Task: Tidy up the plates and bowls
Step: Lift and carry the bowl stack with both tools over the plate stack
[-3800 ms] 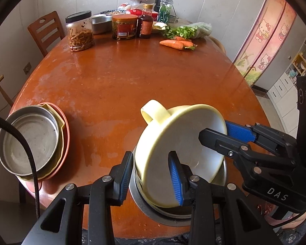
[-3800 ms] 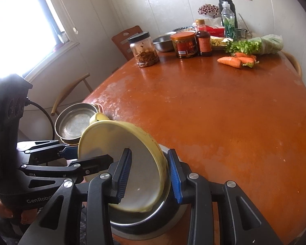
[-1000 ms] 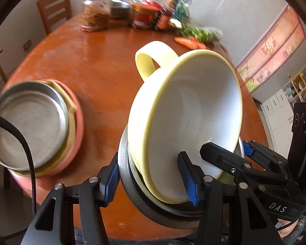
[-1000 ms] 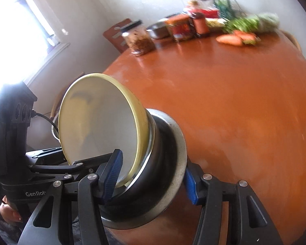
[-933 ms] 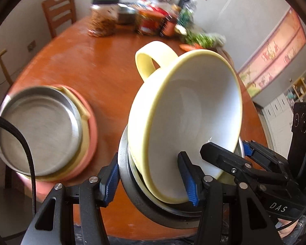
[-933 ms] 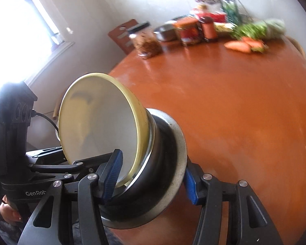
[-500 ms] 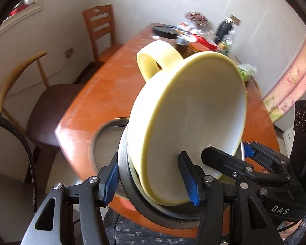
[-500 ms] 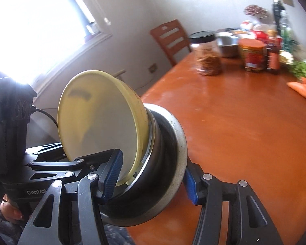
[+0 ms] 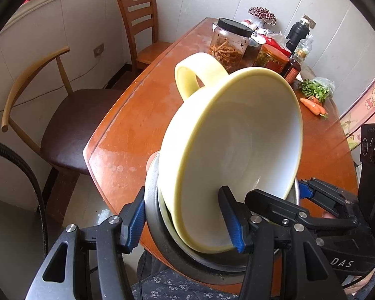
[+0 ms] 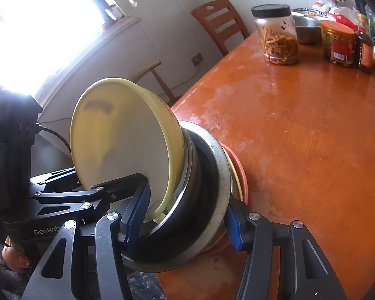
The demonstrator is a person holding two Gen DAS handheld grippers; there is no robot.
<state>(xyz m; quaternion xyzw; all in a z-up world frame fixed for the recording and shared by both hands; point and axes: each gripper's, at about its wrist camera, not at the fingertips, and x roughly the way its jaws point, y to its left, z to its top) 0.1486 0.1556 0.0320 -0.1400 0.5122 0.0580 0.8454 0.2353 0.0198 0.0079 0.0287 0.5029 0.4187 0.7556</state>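
1. A yellow handled bowl (image 9: 232,155) nested in a steel bowl (image 9: 162,227) is carried tilted above the near-left edge of the counter (image 9: 142,125). The left tongs (image 9: 185,222) are clamped across the near rims of both bowls, and the right tongs (image 10: 185,215) are clamped across the same pair from the other side.
2. In the right wrist view, a plate stack (image 10: 238,175) with yellow and pink rims is seen just behind the steel bowl, apparently on the counter; whether the two touch cannot be told.
3. The step in hand is judged to be the setting of the nested bowls onto that stack. The pair would best be levelled before being lowered, centred over the stack, and both grips kept until the base is seated.
4. A slide of the yellow bowl out of the steel one is the risk while the tilt is kept.
5. Well apart at the far end are a black-lidded jar (image 9: 228,43), a red-labelled jar (image 10: 338,43), a sauce bottle (image 10: 365,50), greens (image 9: 313,88) and carrots (image 9: 313,106). Nothing is seen in the way. Two chairs stand beside the counter.
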